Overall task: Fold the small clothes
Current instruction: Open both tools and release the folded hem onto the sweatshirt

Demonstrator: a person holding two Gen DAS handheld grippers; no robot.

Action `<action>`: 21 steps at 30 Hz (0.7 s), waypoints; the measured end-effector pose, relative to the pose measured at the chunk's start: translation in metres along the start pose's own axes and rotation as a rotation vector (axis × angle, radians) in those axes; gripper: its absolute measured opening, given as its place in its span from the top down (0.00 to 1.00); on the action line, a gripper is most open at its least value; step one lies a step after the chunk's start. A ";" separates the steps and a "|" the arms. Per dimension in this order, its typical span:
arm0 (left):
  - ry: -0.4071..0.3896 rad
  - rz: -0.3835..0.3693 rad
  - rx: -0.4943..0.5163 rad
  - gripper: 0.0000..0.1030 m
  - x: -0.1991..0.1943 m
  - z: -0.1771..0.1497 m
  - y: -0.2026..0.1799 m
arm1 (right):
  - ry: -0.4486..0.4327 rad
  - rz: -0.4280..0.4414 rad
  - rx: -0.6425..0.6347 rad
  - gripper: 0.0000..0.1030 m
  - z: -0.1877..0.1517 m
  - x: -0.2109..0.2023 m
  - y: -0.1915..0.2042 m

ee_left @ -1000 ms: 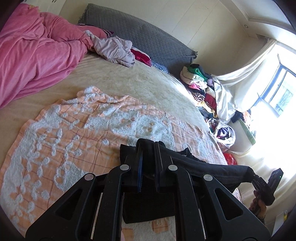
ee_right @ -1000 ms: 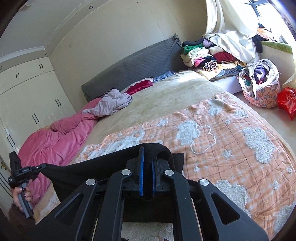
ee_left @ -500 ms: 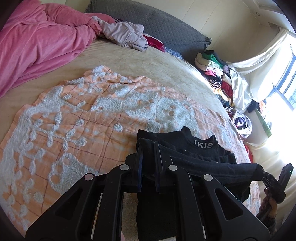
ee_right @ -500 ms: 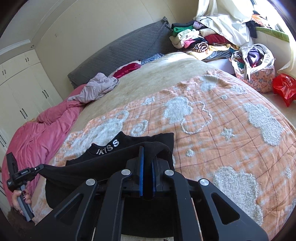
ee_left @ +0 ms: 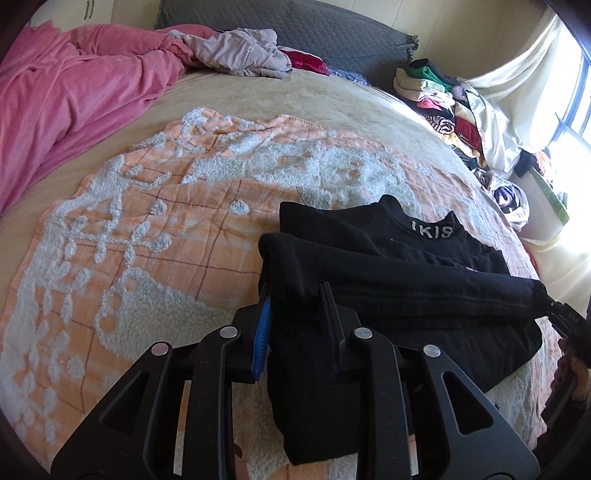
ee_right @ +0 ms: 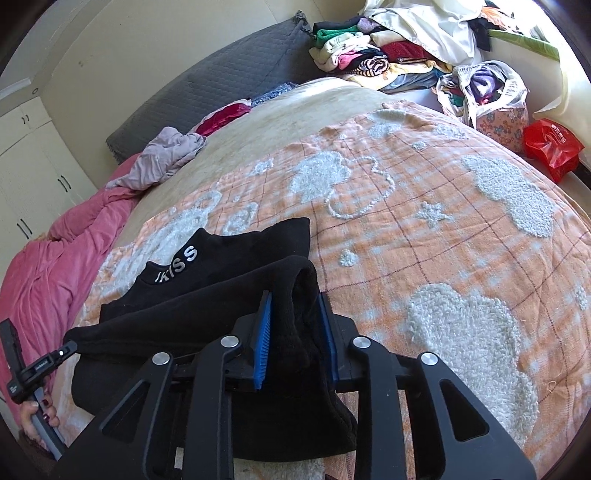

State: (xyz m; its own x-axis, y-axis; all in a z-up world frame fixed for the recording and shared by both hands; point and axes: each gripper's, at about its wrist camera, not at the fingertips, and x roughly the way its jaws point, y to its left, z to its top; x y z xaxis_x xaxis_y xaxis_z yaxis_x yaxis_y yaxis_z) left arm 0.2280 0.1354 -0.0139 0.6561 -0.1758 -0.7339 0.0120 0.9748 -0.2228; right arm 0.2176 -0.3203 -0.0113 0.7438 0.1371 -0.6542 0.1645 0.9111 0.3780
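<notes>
A small black top [ee_left: 406, 266] with white collar lettering lies on the orange and white blanket [ee_left: 147, 229]. Its near edge is folded up and stretched between my two grippers. My left gripper [ee_left: 297, 291] has its jaws spread, with the black fabric's corner draped between them. My right gripper [ee_right: 295, 299] also has its jaws parted, with a bunch of the black top [ee_right: 207, 288] between the blue pads. The right gripper shows at the far right of the left wrist view [ee_left: 561, 314], the left gripper at the far left of the right wrist view [ee_right: 55, 354].
A pink duvet [ee_left: 74, 96] and a lilac garment [ee_left: 240, 51] lie at the head of the bed by the grey headboard [ee_left: 314, 26]. A pile of clothes [ee_right: 369, 55], a bag of clothes [ee_right: 487, 92] and a red bag [ee_right: 552, 147] stand beside the bed.
Both grippers have moved forward and down, laying the top on the blanket so its collar shows. Both sets of jaws have parted from shut to spread around the fabric.
</notes>
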 end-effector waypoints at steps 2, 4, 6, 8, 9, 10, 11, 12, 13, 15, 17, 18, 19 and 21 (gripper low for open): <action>-0.006 0.017 0.023 0.79 -0.007 -0.005 -0.007 | -0.016 -0.008 -0.004 0.68 -0.001 -0.007 0.002; -0.010 0.016 0.036 0.77 -0.014 -0.008 -0.013 | -0.033 -0.016 -0.015 0.67 -0.001 -0.015 0.003; -0.012 0.014 0.050 0.75 -0.020 -0.010 -0.020 | -0.061 -0.019 -0.036 0.65 0.001 -0.025 0.005; -0.018 0.016 0.065 0.74 -0.026 -0.012 -0.026 | -0.097 -0.009 -0.059 0.64 0.003 -0.038 0.009; -0.019 0.015 0.067 0.73 -0.028 -0.012 -0.029 | -0.116 -0.003 -0.071 0.64 0.004 -0.044 0.011; -0.019 0.012 0.067 0.72 -0.030 -0.011 -0.031 | -0.137 0.007 -0.087 0.64 0.004 -0.051 0.014; -0.020 0.009 0.068 0.71 -0.032 -0.011 -0.033 | -0.149 0.016 -0.100 0.64 0.004 -0.056 0.017; -0.021 0.009 0.071 0.69 -0.033 -0.011 -0.035 | -0.161 0.027 -0.115 0.64 0.003 -0.061 0.020; -0.022 0.010 0.073 0.68 -0.034 -0.012 -0.037 | -0.177 0.033 -0.135 0.64 0.002 -0.066 0.025; -0.025 0.009 0.076 0.66 -0.037 -0.012 -0.041 | -0.199 0.047 -0.180 0.64 -0.001 -0.075 0.035; -0.024 0.009 0.080 0.63 -0.038 -0.012 -0.044 | -0.207 0.059 -0.222 0.64 -0.006 -0.079 0.046; -0.024 0.008 0.083 0.61 -0.039 -0.013 -0.046 | -0.205 0.069 -0.248 0.64 -0.009 -0.080 0.052; -0.025 0.007 0.086 0.59 -0.040 -0.013 -0.047 | -0.203 0.076 -0.266 0.64 -0.012 -0.081 0.057; -0.024 0.007 0.091 0.56 -0.041 -0.015 -0.051 | -0.186 0.084 -0.301 0.63 -0.017 -0.079 0.067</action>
State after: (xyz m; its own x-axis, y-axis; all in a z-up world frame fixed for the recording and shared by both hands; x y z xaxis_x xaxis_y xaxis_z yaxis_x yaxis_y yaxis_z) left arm 0.1892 0.0910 0.0181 0.6743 -0.1669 -0.7193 0.0754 0.9846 -0.1578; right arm 0.1590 -0.2639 0.0543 0.8562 0.1688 -0.4883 -0.0801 0.9770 0.1974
